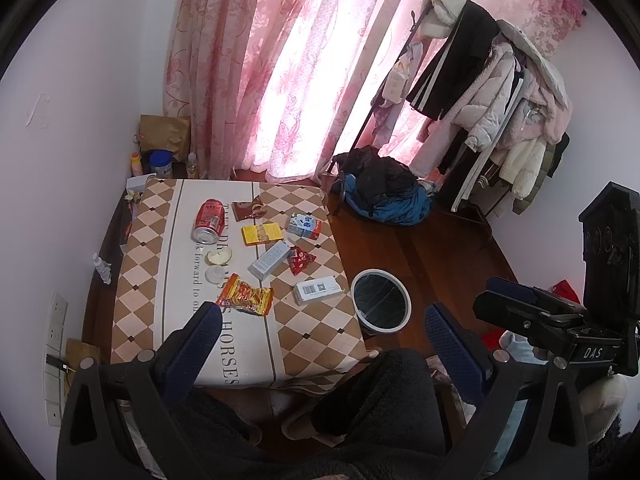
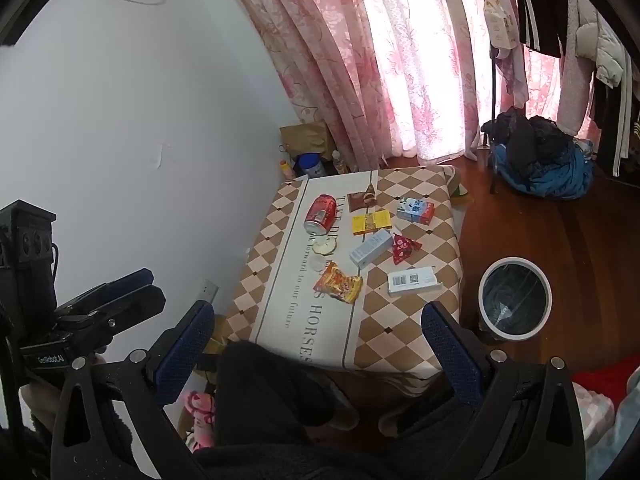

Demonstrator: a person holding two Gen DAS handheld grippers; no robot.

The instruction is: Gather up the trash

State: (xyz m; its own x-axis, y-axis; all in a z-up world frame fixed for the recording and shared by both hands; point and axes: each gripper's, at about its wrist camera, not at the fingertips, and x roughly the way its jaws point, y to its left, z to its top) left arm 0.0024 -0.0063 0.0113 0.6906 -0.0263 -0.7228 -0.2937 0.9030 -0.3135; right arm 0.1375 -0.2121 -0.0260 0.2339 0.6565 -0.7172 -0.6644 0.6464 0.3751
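Checkered table (image 1: pixel 320 328) strewn with trash, red can (image 1: pixel 209 220), bin (image 1: pixel 381 307) beside it, both grippers' fingers apart, empty

light: daylight through pink curtains (image 1: pixel 304 72), blown out white there | room: evenly lit, soft shadows | focus: sharp centre | edges: strong fisheye bending, black corner vignette | blur: none

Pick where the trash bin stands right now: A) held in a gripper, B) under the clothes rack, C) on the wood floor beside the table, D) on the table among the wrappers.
C: the white-rimmed trash bin stands on the wood floor just off the table edge, apart from the litter.
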